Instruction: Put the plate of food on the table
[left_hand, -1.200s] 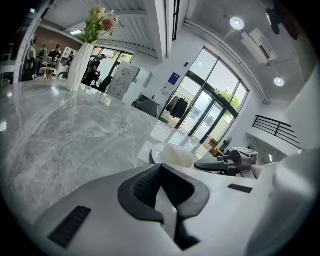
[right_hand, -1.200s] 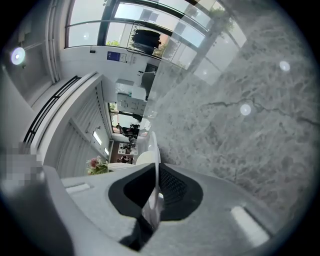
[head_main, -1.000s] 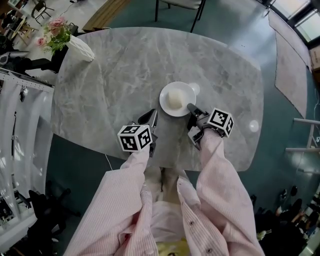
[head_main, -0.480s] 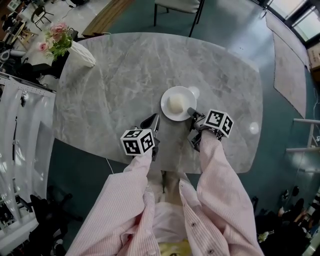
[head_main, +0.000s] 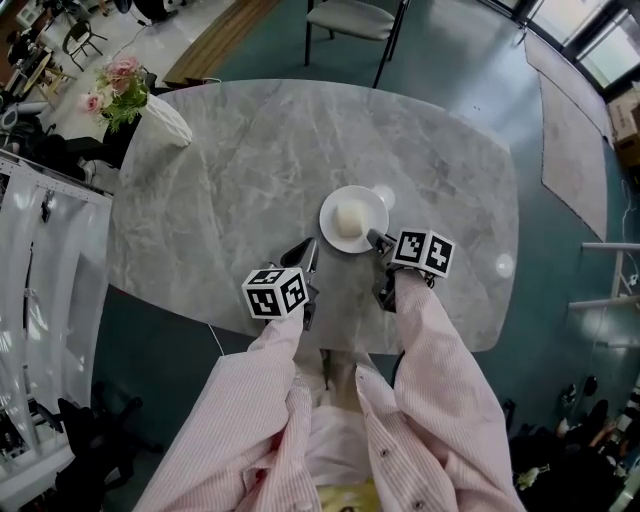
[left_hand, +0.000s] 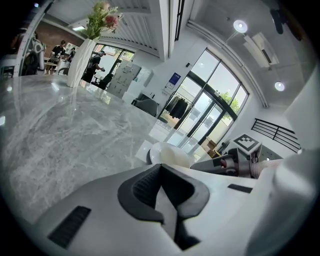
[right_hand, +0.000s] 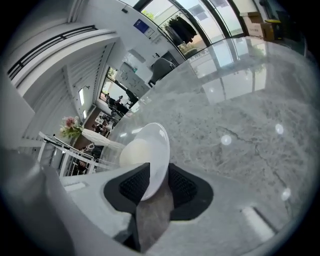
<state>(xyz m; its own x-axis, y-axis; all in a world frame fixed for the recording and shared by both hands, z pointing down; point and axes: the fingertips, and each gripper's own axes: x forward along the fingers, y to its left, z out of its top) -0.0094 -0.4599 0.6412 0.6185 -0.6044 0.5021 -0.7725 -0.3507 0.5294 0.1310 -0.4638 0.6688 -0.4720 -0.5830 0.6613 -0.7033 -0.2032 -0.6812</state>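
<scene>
One plate (head_main: 353, 219) is seen on the grey marble worktop (head_main: 230, 190), slightly toward 3 o'clock of its centre, and one pale rounded piece of food (head_main: 348, 218) is carried on it. Two grippers are counted. One white vase of pink flowers (head_main: 160, 105) lies toward the worktop's 10 o'clock corner, and one chair (head_main: 350, 20) is set beyond the 12 o'clock edge.

The jaws of the right gripper (right_hand: 159, 181) are being opened. The plate's rim at its 5 o'clock is placed between the two dark pads, with a strip of bare worktop seen between the rim and one pad, so the plate is not clamped. The jaws of the left gripper (left_hand: 161, 169) are drawn together with nothing between them. It is held at the plate's 7 o'clock, apart from it, with its tips aimed toward 12 o'clock.

The plate is laid flat with its open face up. Being round, it has no long axis.
</scene>
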